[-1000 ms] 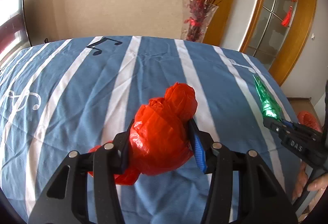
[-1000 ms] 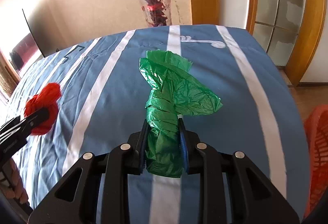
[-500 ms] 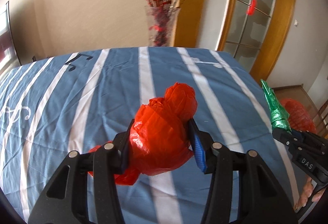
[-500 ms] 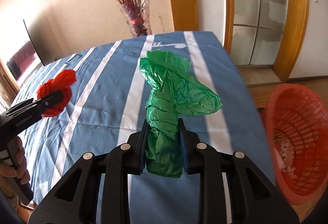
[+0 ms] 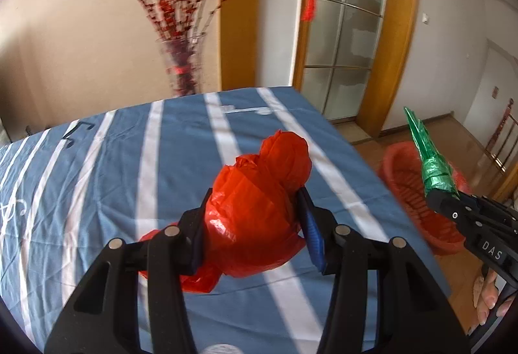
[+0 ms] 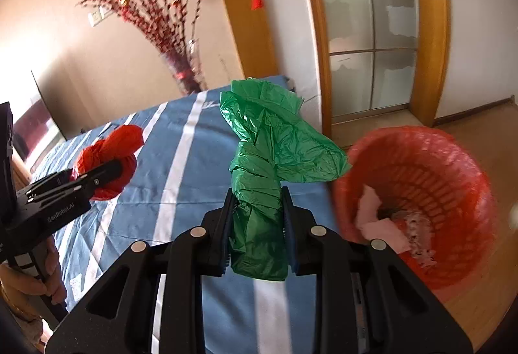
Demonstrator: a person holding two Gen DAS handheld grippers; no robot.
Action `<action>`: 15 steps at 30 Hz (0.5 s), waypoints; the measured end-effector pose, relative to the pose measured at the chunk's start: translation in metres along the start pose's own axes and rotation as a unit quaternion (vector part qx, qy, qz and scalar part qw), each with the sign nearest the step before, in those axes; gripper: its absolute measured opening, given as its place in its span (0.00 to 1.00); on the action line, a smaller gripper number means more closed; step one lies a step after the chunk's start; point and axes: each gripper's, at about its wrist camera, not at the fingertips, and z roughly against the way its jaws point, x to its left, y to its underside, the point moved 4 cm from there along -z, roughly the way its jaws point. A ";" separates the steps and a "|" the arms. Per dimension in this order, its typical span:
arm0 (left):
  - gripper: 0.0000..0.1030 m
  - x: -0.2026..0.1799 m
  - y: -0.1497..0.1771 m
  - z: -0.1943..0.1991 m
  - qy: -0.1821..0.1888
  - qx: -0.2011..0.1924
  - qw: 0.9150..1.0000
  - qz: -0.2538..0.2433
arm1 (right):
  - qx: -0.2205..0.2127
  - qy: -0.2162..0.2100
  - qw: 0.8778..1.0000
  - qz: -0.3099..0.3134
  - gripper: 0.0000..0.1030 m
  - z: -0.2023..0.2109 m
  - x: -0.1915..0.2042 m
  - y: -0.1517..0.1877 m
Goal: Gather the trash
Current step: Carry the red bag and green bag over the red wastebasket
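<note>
Red crumpled plastic, a wadded red bag [image 5: 259,211], sits clamped between the two pads of the left hand-held gripper [image 5: 255,224], bulging out above and below the jaws and held clear above the counter [image 5: 181,140], which is covered in a blue cloth with white stripes and music-note prints. In the right wrist view the same red bag [image 6: 110,156] shows at the left, pinched at the tip of the left hand-held gripper [image 6: 106,172], with the person's hand [image 6: 35,276] wrapped around its handle.

The right hand-held gripper [image 6: 257,224] is closed on a twisted green plastic bag [image 6: 268,166]; the lower part is squeezed narrow between the pads, and the looser top flares out above them. This bag is also off the counter, over its right-hand edge. From the left wrist view the green bag [image 5: 430,160] stands up as a narrow spike from the tip of the right hand-held gripper [image 5: 440,195], in front of the basket.

An orange-red plastic waste basket [image 6: 453,166] stands on the wooden floor just beside the counter's right edge. It is lined with thin red plastic and holds pale pink paper scraps [image 6: 382,221] and small debris at the bottom. At the far end of the counter is a glass vase of red berry branches [image 5: 183,62], blurred. A glazed door with a wooden frame [image 6: 372,30] lies beyond.
</note>
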 end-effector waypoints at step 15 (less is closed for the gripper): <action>0.47 -0.104 -0.003 -0.006 0.065 0.004 0.997 -0.048 | -0.034 0.046 0.997 -0.057 0.26 0.038 -0.082 0.005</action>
